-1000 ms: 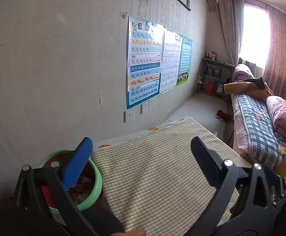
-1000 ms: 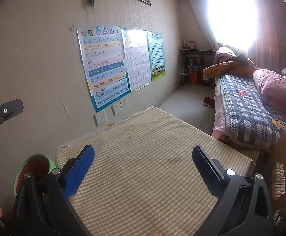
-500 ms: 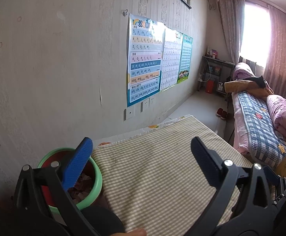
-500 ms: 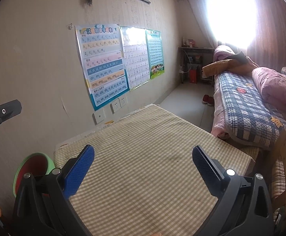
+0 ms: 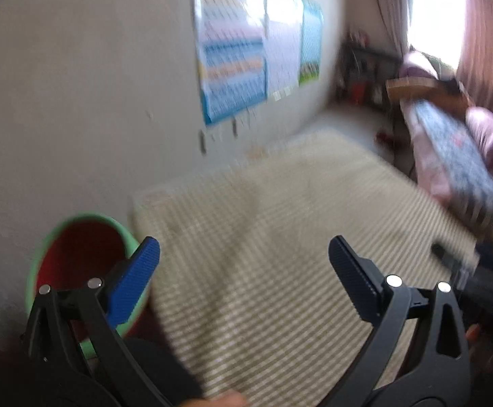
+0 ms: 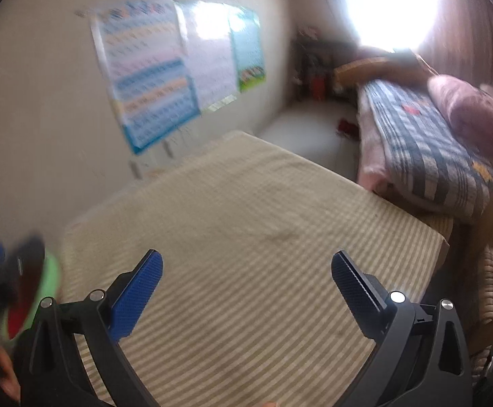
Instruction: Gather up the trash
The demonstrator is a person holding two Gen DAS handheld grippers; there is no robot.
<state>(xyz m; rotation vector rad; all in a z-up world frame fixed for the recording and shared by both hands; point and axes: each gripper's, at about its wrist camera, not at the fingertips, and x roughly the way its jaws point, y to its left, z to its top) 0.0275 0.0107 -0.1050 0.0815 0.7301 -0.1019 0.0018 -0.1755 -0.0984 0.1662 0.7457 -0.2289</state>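
Over the bench: both jaws are held wide apart, nothing between them.
Left hand-held gripper [image 5: 243, 264]: empty.
Right hand-held gripper [image 6: 246, 278]: empty.
Trash: none is seen on the checked bench [image 6: 246, 210]; handling cannot be judged.
Bin [image 5: 77, 257]: green-rimmed, near left, beside the bench.
Surroundings: posters [image 6: 151, 78] far left, bed [image 6: 426, 142] right; nothing obstructs.
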